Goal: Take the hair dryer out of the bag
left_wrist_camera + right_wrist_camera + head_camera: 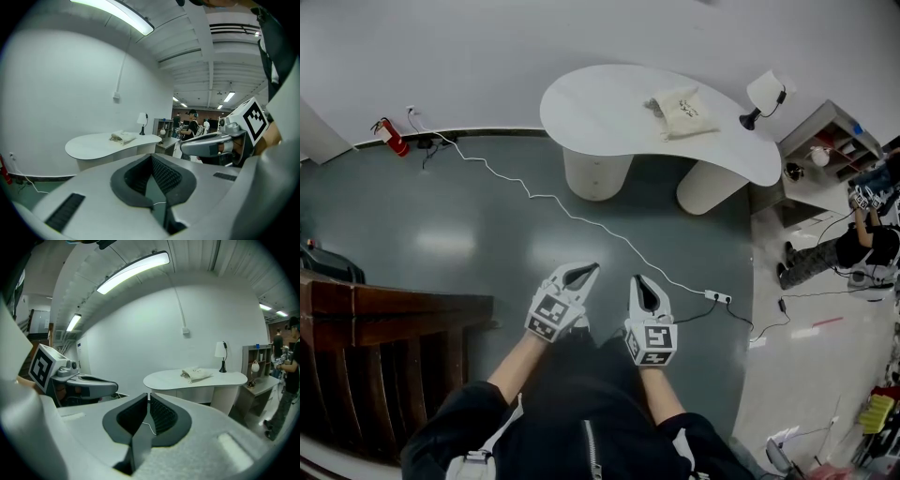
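Nothing done yet. Cloth bag (682, 111) lies on the white table (600, 103), untouched. Hair dryer not visible, presumably inside the bag. Left gripper (584, 272) and right gripper (641, 284) are both closed tight and empty, side by side over the floor, well short of the table, pointing toward it. Left to do: reach the table, open the bag, pull the dryer out.

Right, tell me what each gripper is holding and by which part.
Nothing is held. The left gripper and the right gripper are both shut and empty; the bag lies on the white table ahead, out of their reach.
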`<state>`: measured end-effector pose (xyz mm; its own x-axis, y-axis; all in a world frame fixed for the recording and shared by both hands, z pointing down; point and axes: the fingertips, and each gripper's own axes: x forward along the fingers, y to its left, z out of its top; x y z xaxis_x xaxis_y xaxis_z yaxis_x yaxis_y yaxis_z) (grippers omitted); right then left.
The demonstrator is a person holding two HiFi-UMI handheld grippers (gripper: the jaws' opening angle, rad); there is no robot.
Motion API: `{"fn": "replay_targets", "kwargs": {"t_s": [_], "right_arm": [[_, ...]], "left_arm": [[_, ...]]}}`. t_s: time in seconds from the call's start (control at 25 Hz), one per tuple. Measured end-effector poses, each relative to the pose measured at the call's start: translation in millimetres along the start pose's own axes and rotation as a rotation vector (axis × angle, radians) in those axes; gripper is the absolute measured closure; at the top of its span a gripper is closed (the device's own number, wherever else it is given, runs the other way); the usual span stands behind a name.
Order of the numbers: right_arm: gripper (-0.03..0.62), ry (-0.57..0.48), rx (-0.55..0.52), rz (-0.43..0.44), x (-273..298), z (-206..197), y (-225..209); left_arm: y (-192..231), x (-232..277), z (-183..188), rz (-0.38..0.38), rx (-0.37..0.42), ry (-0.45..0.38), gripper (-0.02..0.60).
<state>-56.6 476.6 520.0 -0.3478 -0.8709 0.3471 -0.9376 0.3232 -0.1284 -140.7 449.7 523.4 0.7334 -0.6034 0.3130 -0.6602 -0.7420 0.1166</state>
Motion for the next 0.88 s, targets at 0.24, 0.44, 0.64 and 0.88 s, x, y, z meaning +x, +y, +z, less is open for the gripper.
{"fn": "replay_targets", "kwargs": {"t_s": [0.24, 0.44, 0.64, 0.88], "right_arm": [[0.586, 0.015, 0.003, -0.015, 8.9, 0.5, 3.1], [0.587, 0.017, 0.012, -0.034, 10.9, 1.8, -10.5], [0.586, 0.014, 0.019, -0.027, 23.9, 6.4, -23.5], [0.586, 0.014, 0.019, 0.009, 55.5, 16.6, -47.5]], "left_arm": [[10.0, 5.9, -3.8, -0.039, -0.015, 0.027, 0.571], [6.6, 19.1, -2.8, -0.062, -0.005, 0.039, 0.571], [12.1, 36.6, -0.1, -0.059, 0.007, 0.050, 0.571], [26.0, 67.7, 9.7, -0.046, 0.003, 0.056, 0.571]]}}
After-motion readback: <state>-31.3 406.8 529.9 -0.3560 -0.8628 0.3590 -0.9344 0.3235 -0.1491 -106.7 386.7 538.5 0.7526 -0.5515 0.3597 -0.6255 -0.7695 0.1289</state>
